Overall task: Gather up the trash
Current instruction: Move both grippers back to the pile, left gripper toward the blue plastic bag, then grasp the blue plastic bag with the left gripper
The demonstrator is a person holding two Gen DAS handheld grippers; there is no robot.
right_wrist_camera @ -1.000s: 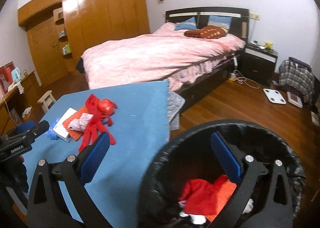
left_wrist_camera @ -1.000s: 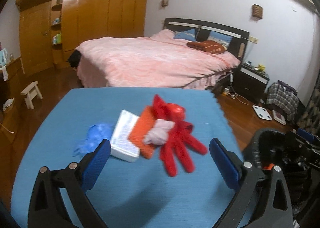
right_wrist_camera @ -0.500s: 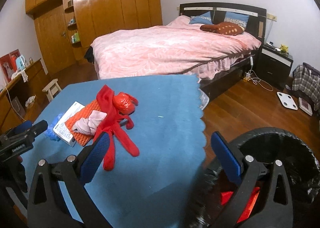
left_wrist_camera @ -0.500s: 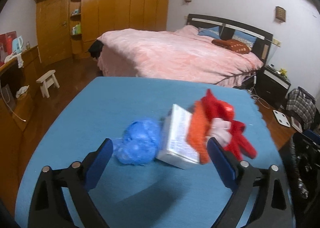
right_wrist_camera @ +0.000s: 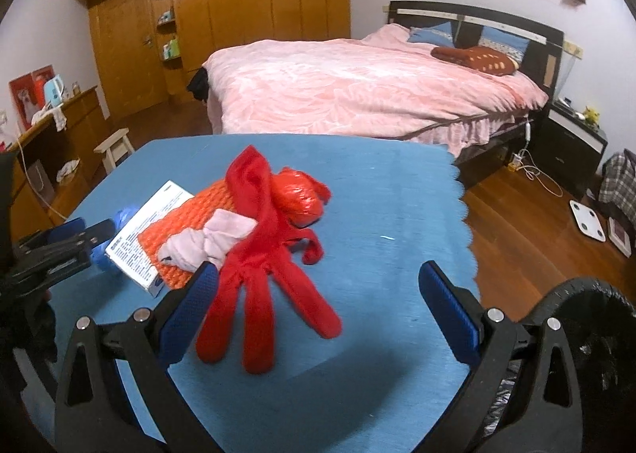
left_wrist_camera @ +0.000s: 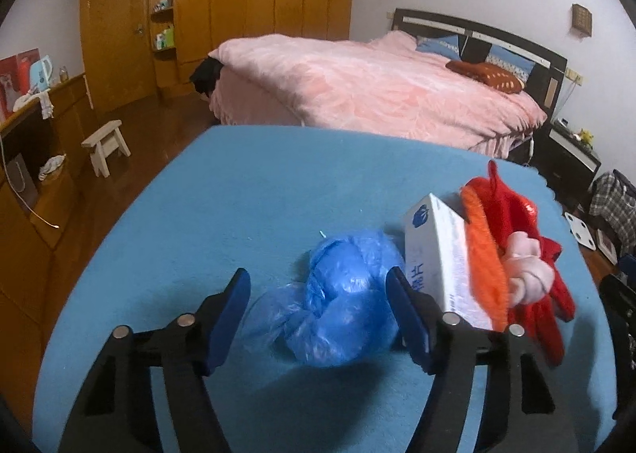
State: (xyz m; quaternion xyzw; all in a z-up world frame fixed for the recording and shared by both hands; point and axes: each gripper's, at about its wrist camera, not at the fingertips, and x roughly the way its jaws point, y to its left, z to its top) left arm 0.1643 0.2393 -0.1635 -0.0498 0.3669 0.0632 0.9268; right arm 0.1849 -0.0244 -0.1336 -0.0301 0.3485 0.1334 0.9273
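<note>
Left gripper (left_wrist_camera: 318,308) jaws closing around crumpled blue plastic bag (left_wrist_camera: 338,302) on blue table (left_wrist_camera: 246,206), pads not yet pressing; squeeze bag centre, clear of white box (left_wrist_camera: 441,254). Right gripper (right_wrist_camera: 318,294) open over red glove (right_wrist_camera: 262,286). Bin (right_wrist_camera: 588,317) at right.

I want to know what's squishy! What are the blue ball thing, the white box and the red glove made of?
The blue ball looks like thin plastic film, maybe a bag: shiny, see-through, crinkled and knotted. The white box seems to be cardboard: flat matte sides, sharp edges, printed writing. The red glove looks like soft knitted or fleecy fabric, dull and floppy, though the exact cloth is hard to tell.
</note>
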